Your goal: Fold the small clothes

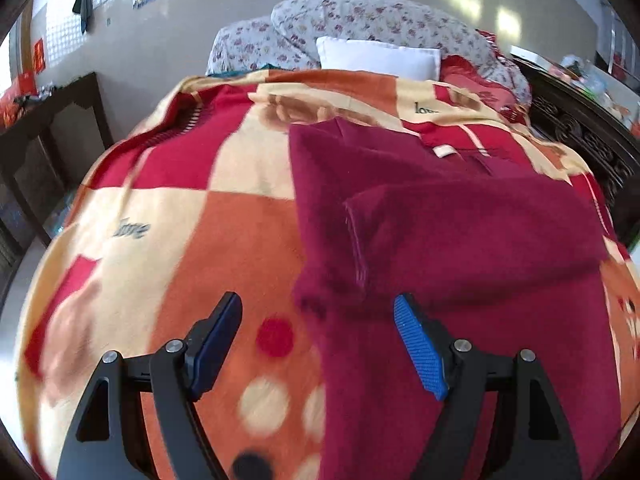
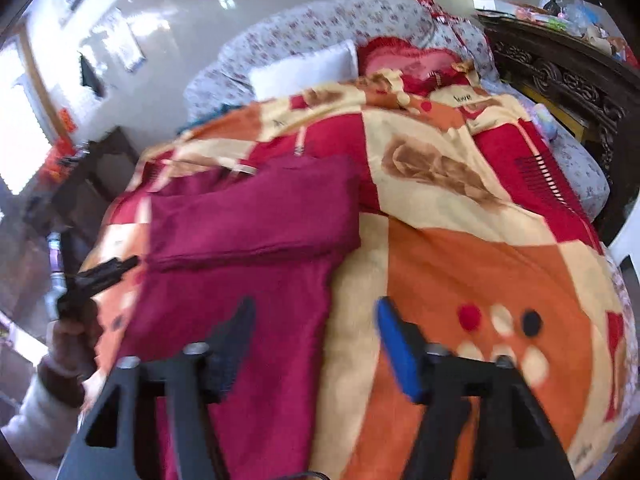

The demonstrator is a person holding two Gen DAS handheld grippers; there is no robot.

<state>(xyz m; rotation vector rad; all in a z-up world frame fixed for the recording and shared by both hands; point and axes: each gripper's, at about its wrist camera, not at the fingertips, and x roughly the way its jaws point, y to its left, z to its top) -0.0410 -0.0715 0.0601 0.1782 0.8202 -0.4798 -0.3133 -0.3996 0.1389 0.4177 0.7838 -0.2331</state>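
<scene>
Covering the bed, a checked blanket (image 1: pixel 224 216) is seen below a white pillow (image 1: pixel 378 56), with a maroon garment (image 1: pixel 460 248) spread on it, sleeves folded across. Left gripper (image 1: pixel 318 344) and right gripper (image 2: pixel 316 344) are held wide apart, nothing grasped.

Fleece garment (image 1: pixel 460 220): plain maroon
Blanket (image 1: pixel 180 208): red, orange and cream checks, dotted
Quilt (image 1: pixel 360 16): grey, small red flowers
Pillow (image 1: pixel 380 56): white
</scene>
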